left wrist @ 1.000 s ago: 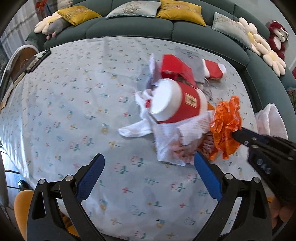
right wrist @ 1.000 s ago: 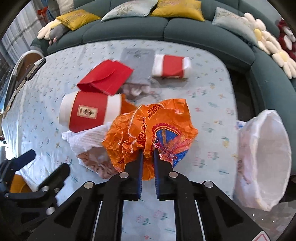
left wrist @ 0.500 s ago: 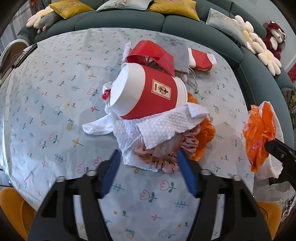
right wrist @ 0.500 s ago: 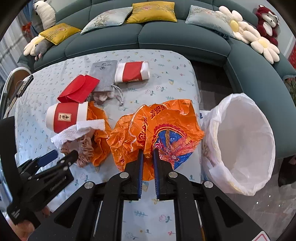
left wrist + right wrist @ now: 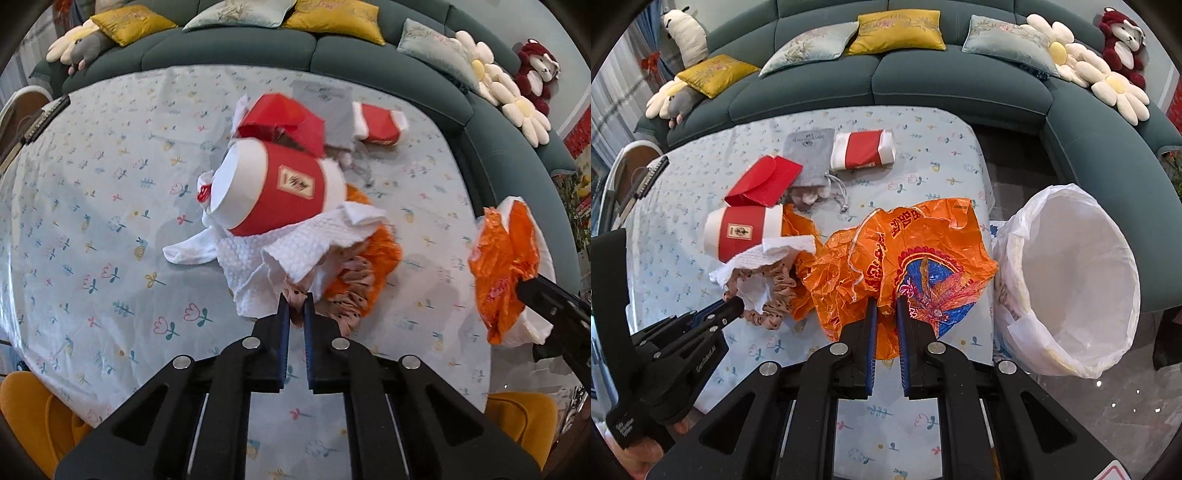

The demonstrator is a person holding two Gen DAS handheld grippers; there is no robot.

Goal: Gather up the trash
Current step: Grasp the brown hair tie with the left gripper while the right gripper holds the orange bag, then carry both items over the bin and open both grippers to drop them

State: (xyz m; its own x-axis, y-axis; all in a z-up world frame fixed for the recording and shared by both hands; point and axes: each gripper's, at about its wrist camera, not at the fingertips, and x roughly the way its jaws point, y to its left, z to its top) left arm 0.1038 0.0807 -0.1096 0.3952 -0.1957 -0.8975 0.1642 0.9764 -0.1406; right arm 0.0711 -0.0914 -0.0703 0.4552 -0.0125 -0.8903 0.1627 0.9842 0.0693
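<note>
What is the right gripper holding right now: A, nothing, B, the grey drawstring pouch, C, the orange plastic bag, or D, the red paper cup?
C: the right gripper is shut on the orange plastic bag, held beside the white-lined bin.

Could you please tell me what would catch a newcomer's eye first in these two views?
The crumpled orange plastic bag stands out most, pinched in the right gripper beside the white-lined bin off the table's right edge. Next comes the red paper cup, lying on its side atop white paper towel mid-table, where the left gripper has just been closing on a pink scrunchie.
</note>
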